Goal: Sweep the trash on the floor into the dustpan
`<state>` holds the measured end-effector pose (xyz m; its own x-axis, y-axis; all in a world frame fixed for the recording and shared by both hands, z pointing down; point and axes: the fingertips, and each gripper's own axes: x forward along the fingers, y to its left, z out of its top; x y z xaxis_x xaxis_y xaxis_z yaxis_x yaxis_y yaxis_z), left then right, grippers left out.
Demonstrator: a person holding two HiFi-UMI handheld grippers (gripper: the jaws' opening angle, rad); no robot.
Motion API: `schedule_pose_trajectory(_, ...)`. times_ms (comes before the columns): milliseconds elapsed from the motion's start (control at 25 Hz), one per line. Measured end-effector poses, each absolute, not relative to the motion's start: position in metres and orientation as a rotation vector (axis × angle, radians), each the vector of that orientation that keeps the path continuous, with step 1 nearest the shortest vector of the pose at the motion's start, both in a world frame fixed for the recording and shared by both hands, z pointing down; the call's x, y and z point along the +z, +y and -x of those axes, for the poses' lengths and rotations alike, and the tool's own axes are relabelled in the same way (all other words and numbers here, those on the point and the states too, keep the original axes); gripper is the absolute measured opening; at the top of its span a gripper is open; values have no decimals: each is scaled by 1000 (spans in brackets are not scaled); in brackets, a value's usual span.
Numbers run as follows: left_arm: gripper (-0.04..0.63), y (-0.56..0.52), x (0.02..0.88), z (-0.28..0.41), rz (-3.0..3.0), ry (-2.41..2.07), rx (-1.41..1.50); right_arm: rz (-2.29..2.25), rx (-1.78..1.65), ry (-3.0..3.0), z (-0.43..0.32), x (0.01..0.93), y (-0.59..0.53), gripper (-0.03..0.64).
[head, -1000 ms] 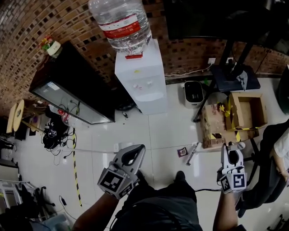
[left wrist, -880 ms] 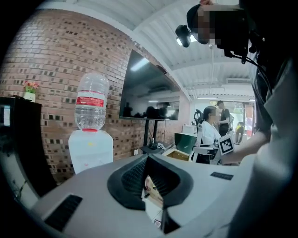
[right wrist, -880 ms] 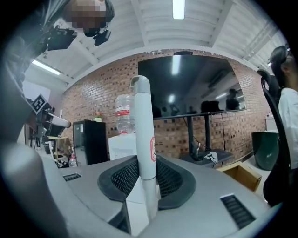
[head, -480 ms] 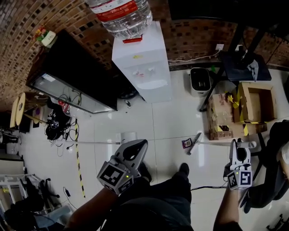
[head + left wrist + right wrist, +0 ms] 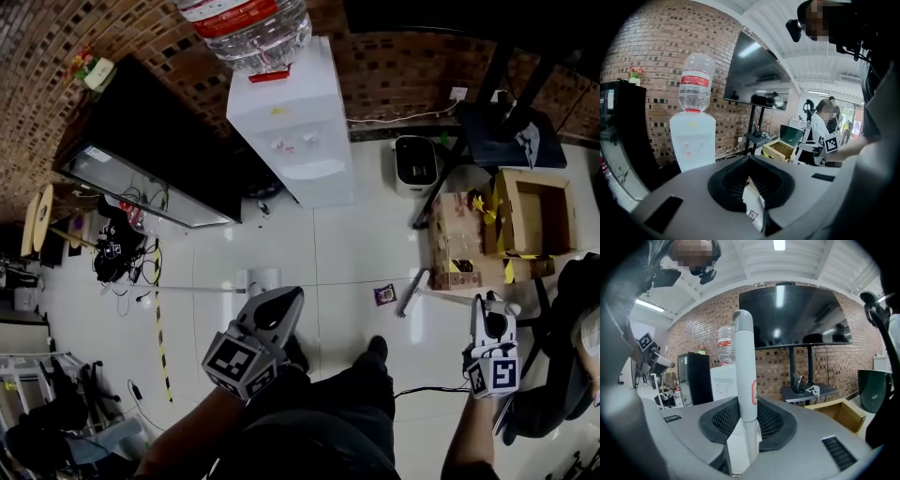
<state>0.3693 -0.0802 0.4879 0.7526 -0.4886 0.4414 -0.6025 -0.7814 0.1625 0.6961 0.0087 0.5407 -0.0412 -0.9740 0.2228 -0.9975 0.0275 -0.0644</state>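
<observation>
Lying flat on the glossy white tiles, the trash (image 5: pixel 384 294) is one small dark square wrapper with a purplish print. It sits near the middle of the floor, well short of the far edge along the brick wall. Just to its right is the broom head (image 5: pixel 409 298), so close that contact cannot be told. The white broom handle (image 5: pixel 743 366) runs from it to the right gripper (image 5: pixel 489 307), whose jaws are clamped on the upright shaft. The dustpan (image 5: pixel 262 279), a pale boxy shape, stands well apart from the wrapper toward the floor's left edge, just ahead of the left gripper (image 5: pixel 279 307). That gripper's jaws are clenched to a narrow slit on a white strip bearing a small label, probably the dustpan handle (image 5: pixel 752 201). The wrapper is not yet in the pan, so the sweep seems barely begun. To do it well, the bristles should stay pressed to the tile and push leftward in short, low strokes, since so light a wrapper could skid or flip on the shiny floor. Bringing the pan's lip flat and closer would shorten the path, which passes just beyond the person's shoe (image 5: pixel 375 347).
</observation>
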Motion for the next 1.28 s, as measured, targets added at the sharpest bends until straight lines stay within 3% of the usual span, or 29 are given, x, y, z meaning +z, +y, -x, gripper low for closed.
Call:
schedule_pose_trajectory(240, 2, -75, 497, -373, -2640, -879, 555, -1969, 263, -2211, -692, 557, 6, 117)
schedule_pose_trajectory(520, 2, -74, 495, -334, -2574, -954, 424, -1720, 211, -2309, -606, 570, -32, 117)
schedule_pose_trajectory(1280, 2, -100, 525, -14, -2315, -1322, 329, -1482, 332, -2395, -310, 606, -137, 121)
